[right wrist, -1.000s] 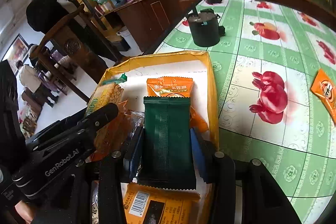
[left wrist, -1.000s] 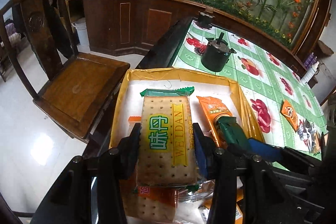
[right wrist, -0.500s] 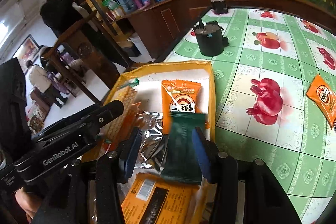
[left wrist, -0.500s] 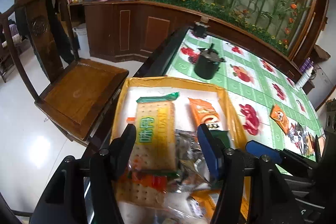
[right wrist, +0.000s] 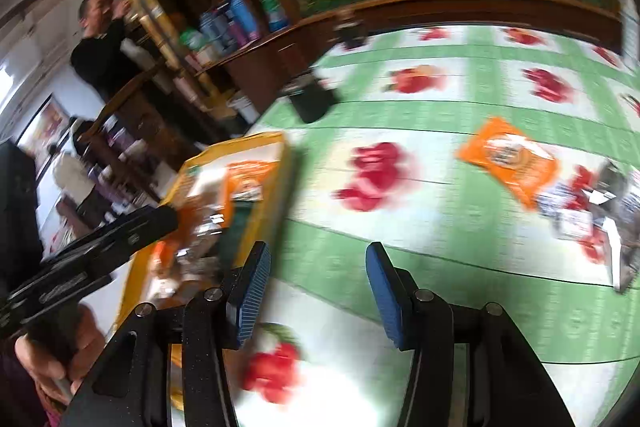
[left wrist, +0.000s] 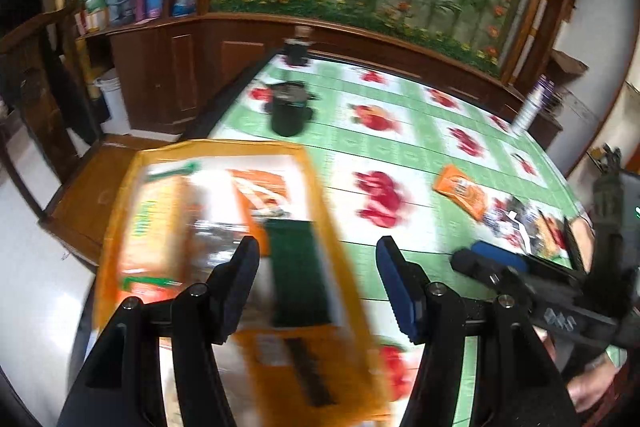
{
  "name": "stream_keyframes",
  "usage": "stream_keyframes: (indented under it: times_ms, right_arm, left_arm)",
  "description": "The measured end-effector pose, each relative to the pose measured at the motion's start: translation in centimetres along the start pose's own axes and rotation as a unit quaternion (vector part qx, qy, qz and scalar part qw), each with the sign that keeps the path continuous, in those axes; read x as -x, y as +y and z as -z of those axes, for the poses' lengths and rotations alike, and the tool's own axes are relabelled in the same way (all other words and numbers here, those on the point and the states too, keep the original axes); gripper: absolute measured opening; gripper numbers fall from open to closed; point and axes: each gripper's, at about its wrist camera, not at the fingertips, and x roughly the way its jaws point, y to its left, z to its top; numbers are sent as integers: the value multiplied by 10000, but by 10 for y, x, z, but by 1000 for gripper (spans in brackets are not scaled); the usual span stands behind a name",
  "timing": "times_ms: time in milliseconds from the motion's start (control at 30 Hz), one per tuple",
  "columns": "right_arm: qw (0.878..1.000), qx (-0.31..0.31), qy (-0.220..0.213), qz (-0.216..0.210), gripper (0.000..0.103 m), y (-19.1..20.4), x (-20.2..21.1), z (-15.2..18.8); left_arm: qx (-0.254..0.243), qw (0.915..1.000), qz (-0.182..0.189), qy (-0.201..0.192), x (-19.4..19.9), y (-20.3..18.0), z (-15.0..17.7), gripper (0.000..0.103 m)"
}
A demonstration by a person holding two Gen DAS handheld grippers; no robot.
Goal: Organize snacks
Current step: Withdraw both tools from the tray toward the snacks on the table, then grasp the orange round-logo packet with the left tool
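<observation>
Blue-padded jaws of both the left gripper (left wrist: 316, 283) and right gripper (right wrist: 318, 291) stand released, nothing between them. The orange packet (right wrist: 508, 161) lies flat toward the worktop's right edge, well apart from the yellow tray (left wrist: 120, 211) at its left edge; probably light, crinkly, slippery: pinch across its short sides.

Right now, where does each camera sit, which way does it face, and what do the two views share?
Left wrist: sits on the left gripper, looking down along its open, empty fingers over the yellow tray of snacks and the green tablecloth; the right gripper and a hand show at right.
Right wrist: sits on the right gripper, open and empty over the tablecloth, facing the loose orange packet; the left gripper and its hand show at left.
Shared: tray, tablecloth, orange packet, black pot.
</observation>
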Motion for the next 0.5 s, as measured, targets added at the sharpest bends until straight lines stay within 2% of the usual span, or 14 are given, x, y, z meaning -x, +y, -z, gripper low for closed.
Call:
stream_keyframes:
  times_ms: [200,267,367,500]
  right_arm:
    - [9954,-889,-312,145,54,-71,30,-8]
    - [9928,-1069,-486,246,54,-86,42,-12]
    - [9885,-1194,-695,619,54,-101,58,-18]
    - [9810,-1649,-803,631,54,-135,76,-21]
  left_arm:
    - [-516,9982,266,148,-15,-64,7,60]
    - [-661,9969,350,250,-25,-85,11,60]
    - [-829,9946,457,419,-40,-112,15,60]
    - [-917,9921,560,642,-61,-132,12,60]
